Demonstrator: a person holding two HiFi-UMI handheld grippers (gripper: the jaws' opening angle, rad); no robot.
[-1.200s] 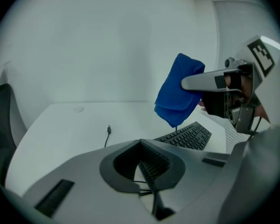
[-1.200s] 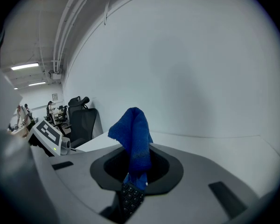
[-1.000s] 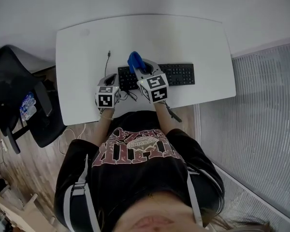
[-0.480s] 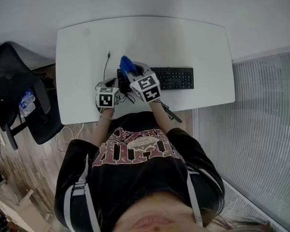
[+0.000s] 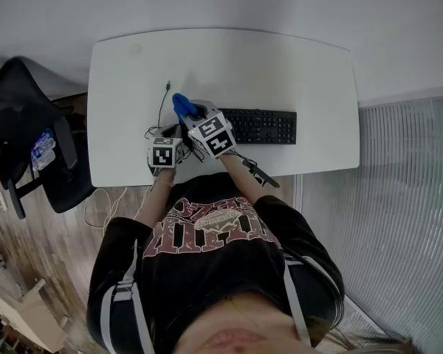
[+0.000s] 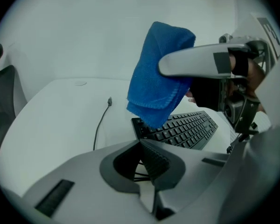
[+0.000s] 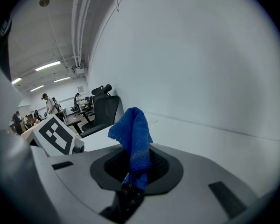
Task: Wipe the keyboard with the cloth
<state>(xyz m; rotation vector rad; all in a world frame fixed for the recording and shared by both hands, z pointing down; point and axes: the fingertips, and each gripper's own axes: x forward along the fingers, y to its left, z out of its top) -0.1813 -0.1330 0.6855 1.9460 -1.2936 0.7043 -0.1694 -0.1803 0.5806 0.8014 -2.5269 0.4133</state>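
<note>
The black keyboard [image 5: 260, 126] lies along the near side of the white table [image 5: 229, 65]. My right gripper [image 5: 189, 114] is shut on the blue cloth [image 5: 181, 105], which hangs over the keyboard's left end. In the left gripper view the cloth [image 6: 159, 73] dangles just above the left keys of the keyboard [image 6: 183, 130], pinched by a right gripper finger [image 6: 196, 64]. The right gripper view has the cloth [image 7: 133, 141] sticking up between my closed jaws. My left gripper [image 5: 168, 134] sits just left of the keyboard, shut on nothing, over tangled cable.
A thin black cable [image 5: 161, 106] runs from the keyboard's left end toward the table's back. A black office chair [image 5: 26, 142] stands left of the table. The table's near edge is close to my body. Carpet [image 5: 399, 198] lies to the right.
My right gripper has carried the cloth leftward along the keyboard to its left end. The left gripper has stayed almost where it was.
</note>
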